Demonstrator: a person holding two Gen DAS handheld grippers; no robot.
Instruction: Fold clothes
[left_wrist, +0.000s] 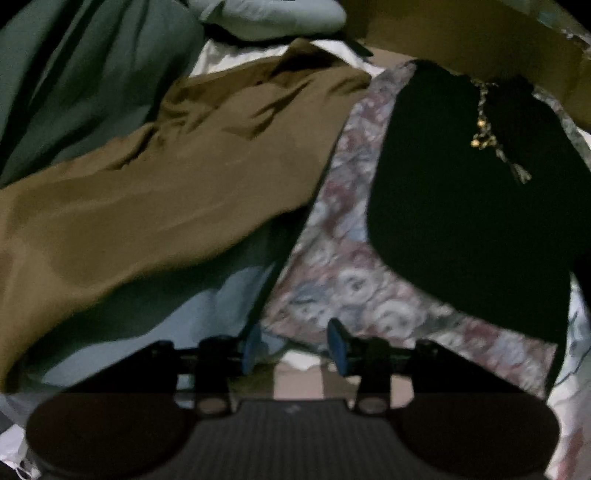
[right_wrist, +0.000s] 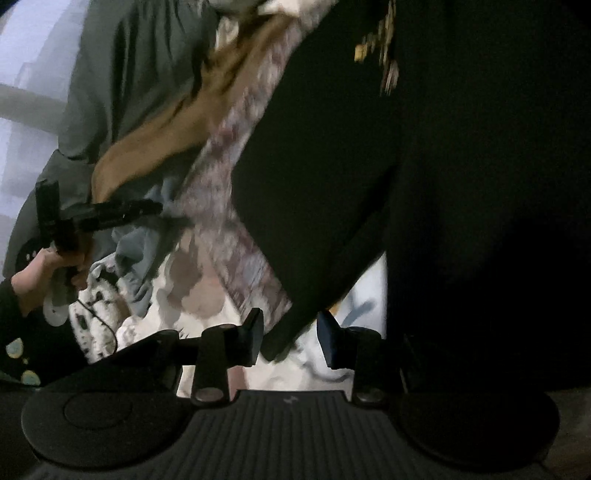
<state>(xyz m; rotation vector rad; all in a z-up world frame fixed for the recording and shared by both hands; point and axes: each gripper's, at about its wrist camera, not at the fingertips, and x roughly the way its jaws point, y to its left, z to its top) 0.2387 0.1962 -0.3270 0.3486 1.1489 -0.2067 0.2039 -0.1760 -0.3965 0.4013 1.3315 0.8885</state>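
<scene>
While your left tongs (left_wrist: 293, 345) hang apart and empty, the black garment (left_wrist: 469, 206) lies ahead to their right on the patterned cloth (left_wrist: 354, 280). Your right tongs (right_wrist: 290, 338), also apart, straddle its near edge (right_wrist: 369, 184), so right is nearer.

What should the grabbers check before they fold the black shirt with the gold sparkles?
1. Left tool open: ok, nothing sits between its blue pads.
2. Right tool open: ok; a corner of the black shirt lies in the gap, not pinched.
3. Black shirt lying flat: cannot tell, the right view is blurred.
4. Brown garment off the black shirt: ok, flowered cloth shows between them.
5. Gold trim free of the tools: ok.
</scene>
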